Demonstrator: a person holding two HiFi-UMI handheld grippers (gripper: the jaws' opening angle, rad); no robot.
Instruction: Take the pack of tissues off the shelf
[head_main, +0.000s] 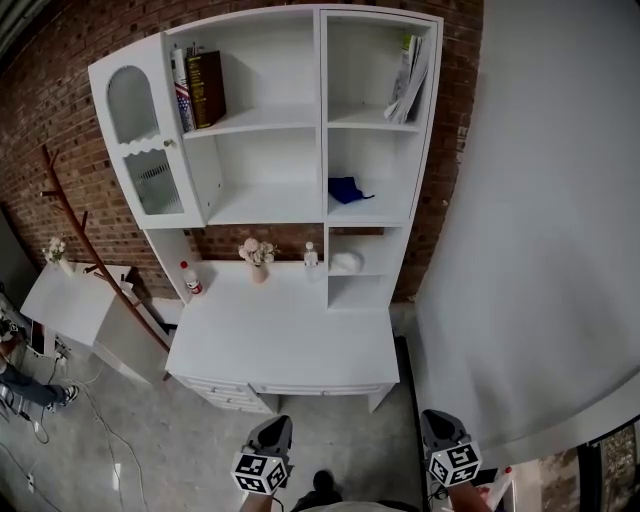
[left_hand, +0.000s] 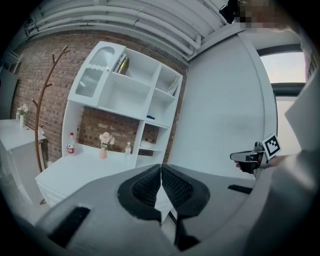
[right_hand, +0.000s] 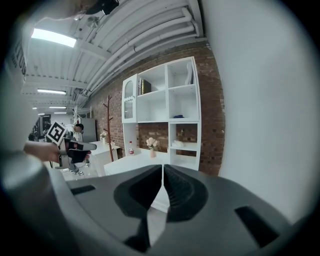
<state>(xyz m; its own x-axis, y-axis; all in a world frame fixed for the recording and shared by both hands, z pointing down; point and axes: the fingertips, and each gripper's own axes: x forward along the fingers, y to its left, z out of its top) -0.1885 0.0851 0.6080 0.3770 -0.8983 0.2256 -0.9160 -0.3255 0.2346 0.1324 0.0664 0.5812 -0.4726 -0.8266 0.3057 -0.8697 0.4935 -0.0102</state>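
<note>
At the bottom edge, the left gripper (head_main: 273, 428) and right gripper (head_main: 440, 422) had jaws pressed together, empty. Near centre frame, the pack of tissues (head_main: 346, 262) lay on the shelf (head_main: 322, 120), one compartment below a blue cloth (head_main: 347, 189).

wall (head_main: 60, 120) — red brick | floor (head_main: 180, 440) — grey | white hutch desk (head_main: 280, 340) | coat stand (head_main: 88, 238)

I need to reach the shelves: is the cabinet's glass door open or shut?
Open: the door stands swung out to the left, baring the books behind.
</note>
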